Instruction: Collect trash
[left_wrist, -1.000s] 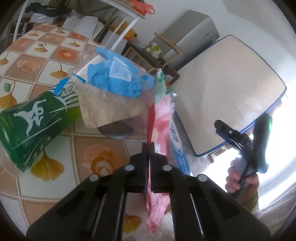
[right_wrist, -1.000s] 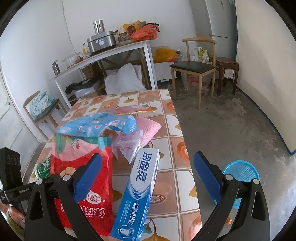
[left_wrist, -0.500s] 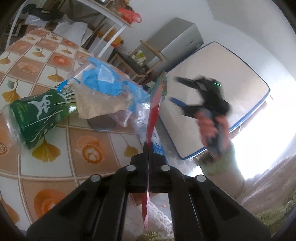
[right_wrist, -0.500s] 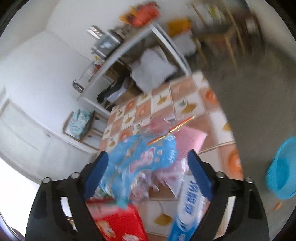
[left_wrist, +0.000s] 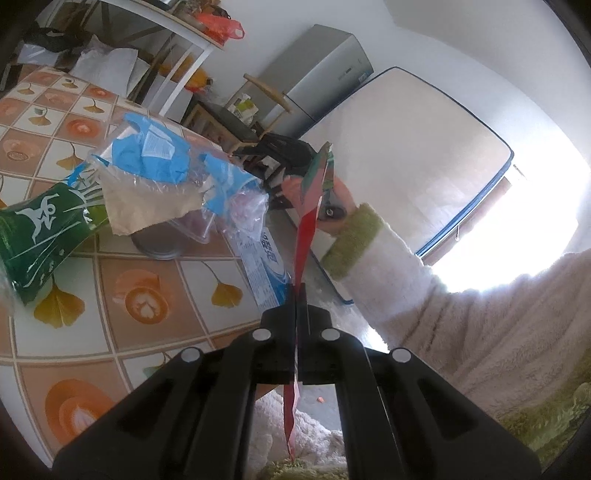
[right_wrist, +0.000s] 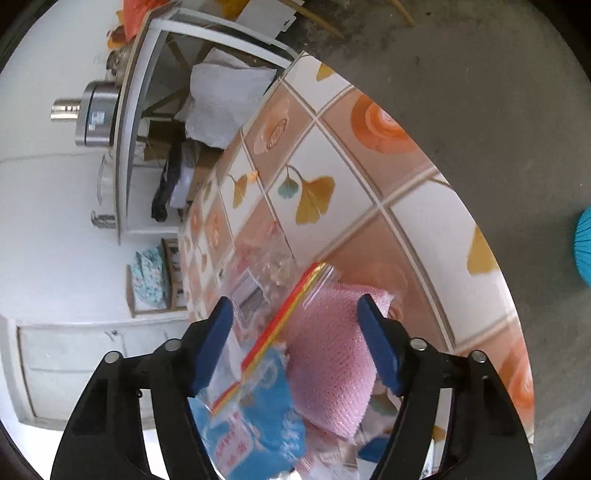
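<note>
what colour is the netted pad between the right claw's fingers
Pink, best seen in the right wrist view.

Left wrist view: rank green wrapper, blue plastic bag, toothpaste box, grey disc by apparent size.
1. green wrapper, though nearest the camera, so its lead is unsure
2. blue plastic bag
3. toothpaste box and grey disc look alike; both are partly hidden, so unranked.

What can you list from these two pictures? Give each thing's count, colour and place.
red bag: one, red, clamped in left tongs
green wrapper: one, green, on table
blue wrappers: a crumpled bunch, blue, on table
toothpaste box: one, blue-white, table edge
pink pad: one, pink, between right tongs
table: one, orange-white tiles
basket: one, turquoise, floor
left tongs: black, shut
right tongs: blue pads, closing
sleeve: cream, green cuff
</note>
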